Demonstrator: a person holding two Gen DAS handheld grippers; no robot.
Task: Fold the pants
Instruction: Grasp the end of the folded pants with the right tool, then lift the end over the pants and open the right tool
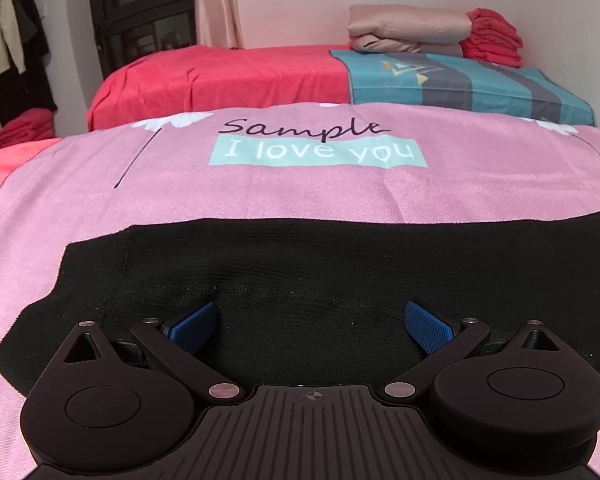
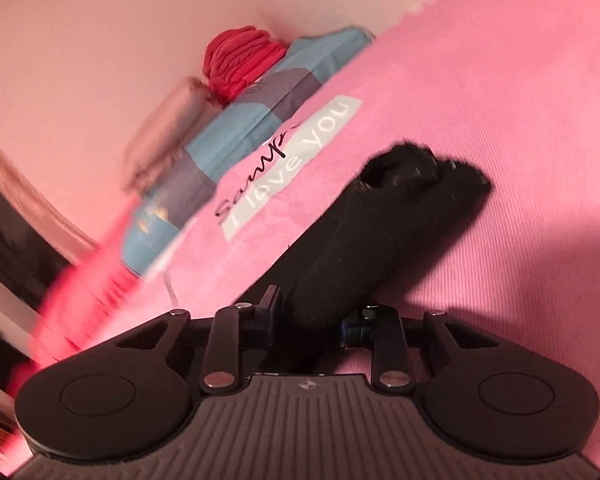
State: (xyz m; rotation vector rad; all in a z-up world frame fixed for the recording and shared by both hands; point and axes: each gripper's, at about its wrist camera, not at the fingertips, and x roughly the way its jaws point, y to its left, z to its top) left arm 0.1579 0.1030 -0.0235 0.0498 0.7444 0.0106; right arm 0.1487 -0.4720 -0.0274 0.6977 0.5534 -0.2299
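Pants point(image 1: 300, 264): black, lying on pink bed point(image 1: 260, 196), lower frame. Left claw point(image 1: 310, 326): standing wide, hovering over them. Right claw point(image 2: 314, 320): pinching a bunched leg; keep grip firm, carrying it straight across.

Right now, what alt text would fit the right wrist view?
The right gripper is closed on a bunched length of black pants, stretched over a pink sheet printed "I love you". Folded bedding blurs against the wall behind.

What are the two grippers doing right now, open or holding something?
Left gripper: open, fingers spread over the black pants, gripping nothing.
Right gripper: closed on a bunched length of the black pants, lifted off the pink blanket.
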